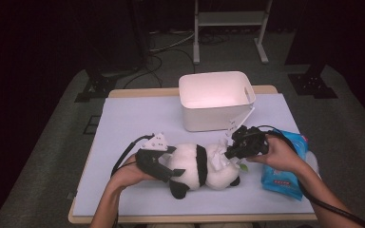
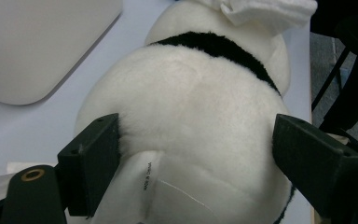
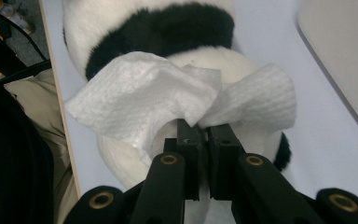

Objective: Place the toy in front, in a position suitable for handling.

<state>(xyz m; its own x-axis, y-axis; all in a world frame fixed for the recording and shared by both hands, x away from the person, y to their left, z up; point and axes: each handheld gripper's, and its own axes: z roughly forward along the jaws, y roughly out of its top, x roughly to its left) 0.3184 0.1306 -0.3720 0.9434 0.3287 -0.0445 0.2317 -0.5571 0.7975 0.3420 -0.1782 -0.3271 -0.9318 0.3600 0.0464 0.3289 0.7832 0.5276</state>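
Note:
A black-and-white plush panda [image 1: 195,166] lies on its side near the front of the light table [image 1: 138,118]. My left gripper [image 1: 171,172] holds its white rump; in the left gripper view both jaws press into the fur of the panda [image 2: 191,93], beside a sewn-in label. My right gripper [image 1: 229,153] is shut on a crumpled white wipe [image 1: 218,159]. In the right gripper view the wipe [image 3: 135,102] lies bunched against the panda [image 3: 168,28], just past its black band, with my right gripper [image 3: 204,133] pinching its lower edge.
A white plastic bin [image 1: 216,76] with handle slots stands behind the panda at the table's back. A blue pack of wipes [image 1: 285,175] lies at the right edge, under the right forearm. Stands and cables are on the floor beyond the table.

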